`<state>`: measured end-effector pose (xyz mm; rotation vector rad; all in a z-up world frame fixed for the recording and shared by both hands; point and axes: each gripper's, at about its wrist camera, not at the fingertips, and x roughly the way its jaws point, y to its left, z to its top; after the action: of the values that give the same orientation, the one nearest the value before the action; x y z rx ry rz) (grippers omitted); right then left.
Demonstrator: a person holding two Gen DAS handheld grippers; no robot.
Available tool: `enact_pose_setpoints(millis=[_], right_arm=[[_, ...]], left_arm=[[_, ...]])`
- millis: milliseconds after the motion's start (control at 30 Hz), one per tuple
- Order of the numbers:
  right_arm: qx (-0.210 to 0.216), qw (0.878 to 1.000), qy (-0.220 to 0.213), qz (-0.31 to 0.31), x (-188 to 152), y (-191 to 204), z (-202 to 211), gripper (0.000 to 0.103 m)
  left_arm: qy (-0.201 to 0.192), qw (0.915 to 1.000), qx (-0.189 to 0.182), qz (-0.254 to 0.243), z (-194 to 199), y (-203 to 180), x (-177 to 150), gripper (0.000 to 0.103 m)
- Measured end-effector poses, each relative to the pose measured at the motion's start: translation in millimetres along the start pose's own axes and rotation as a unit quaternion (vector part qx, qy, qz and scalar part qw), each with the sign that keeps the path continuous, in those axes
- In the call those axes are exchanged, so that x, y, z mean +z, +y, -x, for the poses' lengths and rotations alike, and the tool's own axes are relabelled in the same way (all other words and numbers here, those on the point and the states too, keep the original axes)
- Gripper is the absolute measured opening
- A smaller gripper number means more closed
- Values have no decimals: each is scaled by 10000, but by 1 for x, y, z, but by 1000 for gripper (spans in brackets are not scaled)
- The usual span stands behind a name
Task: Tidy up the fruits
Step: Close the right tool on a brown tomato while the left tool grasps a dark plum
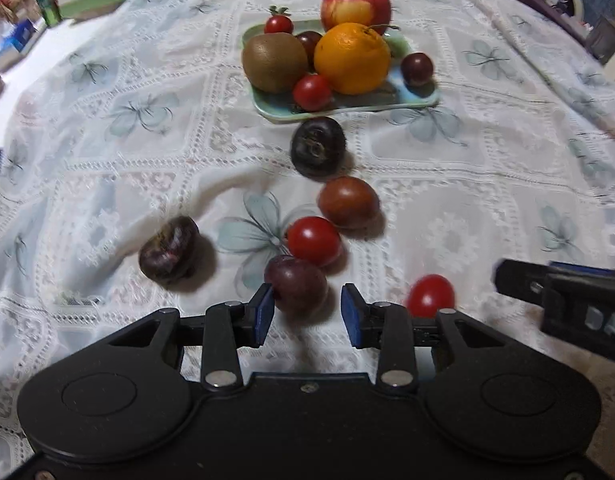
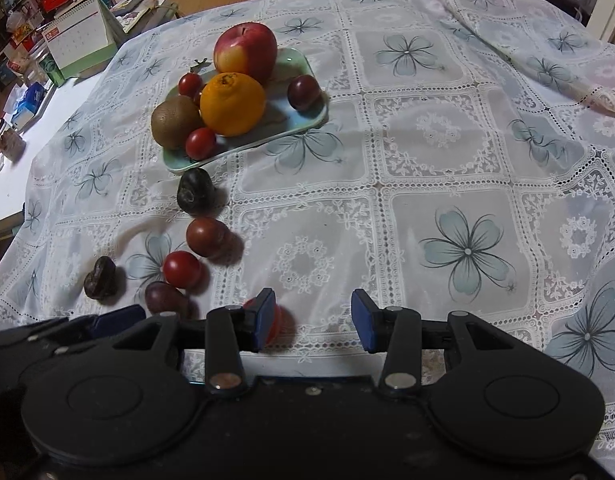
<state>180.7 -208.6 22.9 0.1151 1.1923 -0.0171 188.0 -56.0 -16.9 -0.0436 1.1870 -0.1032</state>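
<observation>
One apple [image 1: 355, 5], one orange [image 1: 351, 58], one kiwi [image 1: 274, 63], four cherry tomatoes [image 1: 314, 240], one plate [image 1: 411, 98]

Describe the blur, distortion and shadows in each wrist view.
Left wrist view: motion blur smears the tablecloth and the dark fruit near the left claw; the tray looks sharper. Right wrist view: crisper; fisheye bends the tablecloth's grid, and fruit shadows fall rightward, as beside the orange. Both: soft indoor light, no strong glare.
</observation>
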Motion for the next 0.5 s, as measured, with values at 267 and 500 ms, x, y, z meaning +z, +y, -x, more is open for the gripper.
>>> enact_pose_setpoints(millis=[267, 500], right_arm=[[31, 10000, 73, -55, 0, -4, -5, 45], [62, 9999, 133, -42, 2, -1, -8, 45]], left_arm=[[166, 9998, 56, 56, -20, 3, 2, 46], [200, 9990, -194, 336, -9, 13, 9, 42]])
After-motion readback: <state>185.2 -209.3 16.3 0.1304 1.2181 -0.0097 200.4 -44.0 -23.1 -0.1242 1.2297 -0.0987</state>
